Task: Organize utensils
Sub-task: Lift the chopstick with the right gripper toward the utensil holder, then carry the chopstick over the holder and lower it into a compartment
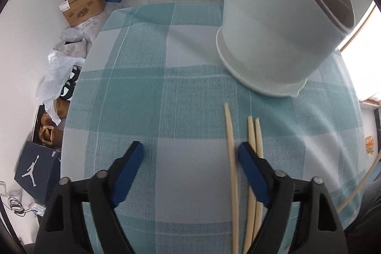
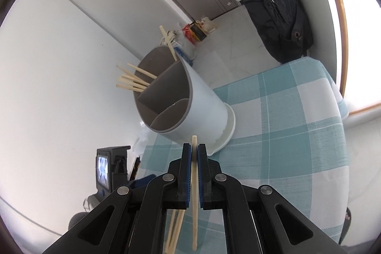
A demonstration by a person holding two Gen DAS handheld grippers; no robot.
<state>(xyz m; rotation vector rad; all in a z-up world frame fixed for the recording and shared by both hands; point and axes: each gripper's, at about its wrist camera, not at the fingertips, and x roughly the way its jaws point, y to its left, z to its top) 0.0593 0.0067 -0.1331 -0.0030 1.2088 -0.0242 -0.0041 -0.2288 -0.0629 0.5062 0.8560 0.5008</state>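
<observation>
**Bamboo chopstick clamped in right tongs, holder dead ahead; left tongs apart over three more**

Right tongs (image 2: 194, 158): pads together on a single chopstick (image 2: 195, 194). I see its long axis running along the fingers, tip poking just past the pads and aimed toward the holder (image 2: 204, 99). The holder sits ahead of and slightly above that tip in the right view, on the checked cloth (image 2: 285, 135). Its mouth faces me, split into compartments; the far ones already hold chopsticks, the two nearest look empty. I judge the right hand is nearer to a drop: carry the tip up over the rim, then release.

Left tongs (image 1: 190, 173): jaws apart, nothing gripped. Three loose chopsticks (image 1: 252, 135) lie on the cloth, long axes roughly parallel to the fingers. One lies just inside the right pad (image 1: 247, 170), the other two pass under or outside it. Whether the pad touches any, I can't tell. The holder stands beyond them, up and to the right.
</observation>
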